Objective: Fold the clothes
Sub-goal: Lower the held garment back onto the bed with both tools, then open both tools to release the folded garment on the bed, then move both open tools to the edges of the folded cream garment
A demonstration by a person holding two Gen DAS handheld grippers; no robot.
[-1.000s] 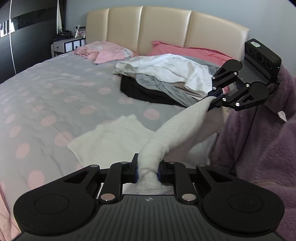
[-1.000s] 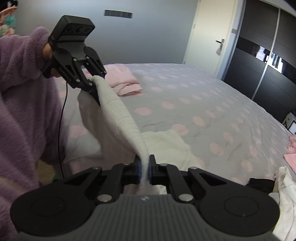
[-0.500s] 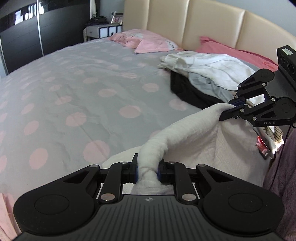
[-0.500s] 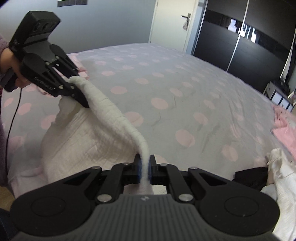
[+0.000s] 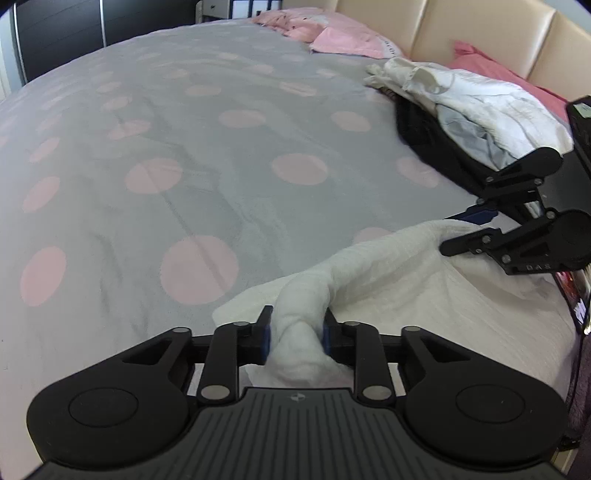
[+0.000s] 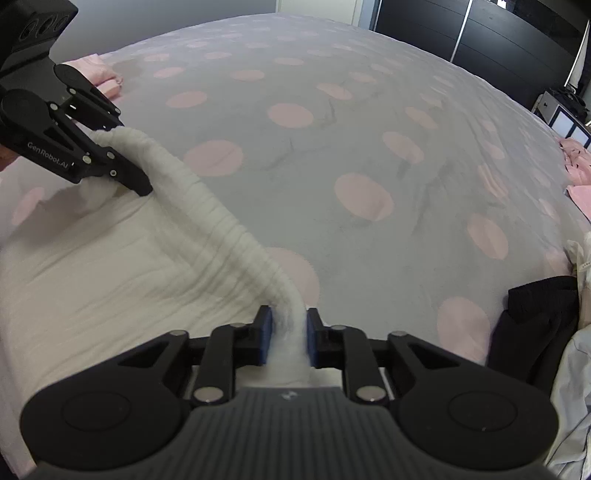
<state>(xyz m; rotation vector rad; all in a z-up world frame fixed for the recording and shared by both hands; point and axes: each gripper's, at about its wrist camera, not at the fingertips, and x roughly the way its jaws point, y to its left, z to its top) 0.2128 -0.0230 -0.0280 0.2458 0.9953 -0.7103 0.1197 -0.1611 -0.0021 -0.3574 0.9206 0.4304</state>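
Observation:
A white textured garment (image 5: 424, 291) lies on the grey bed with pink dots (image 5: 207, 155), near its front edge. My left gripper (image 5: 295, 334) is shut on a bunched end of its ribbed edge. My right gripper (image 6: 288, 334) is shut on the other end of that edge (image 6: 221, 225), which runs slack between the two. The right gripper also shows at the right of the left wrist view (image 5: 465, 230). The left gripper shows at the upper left of the right wrist view (image 6: 122, 177). Both grippers are low, close to the bed.
A pile of white, grey and black clothes (image 5: 472, 107) lies by the headboard; it also shows in the right wrist view (image 6: 539, 317). Pink clothes (image 5: 325, 33) lie at the far side. Folded pink clothes (image 6: 99, 75) sit behind the left gripper. Dark wardrobes (image 6: 480, 33) stand beyond the bed.
Both grippers have come down and forward over the bed with the garment's edge. The garment, which hung between them, now lies spread on the bed.

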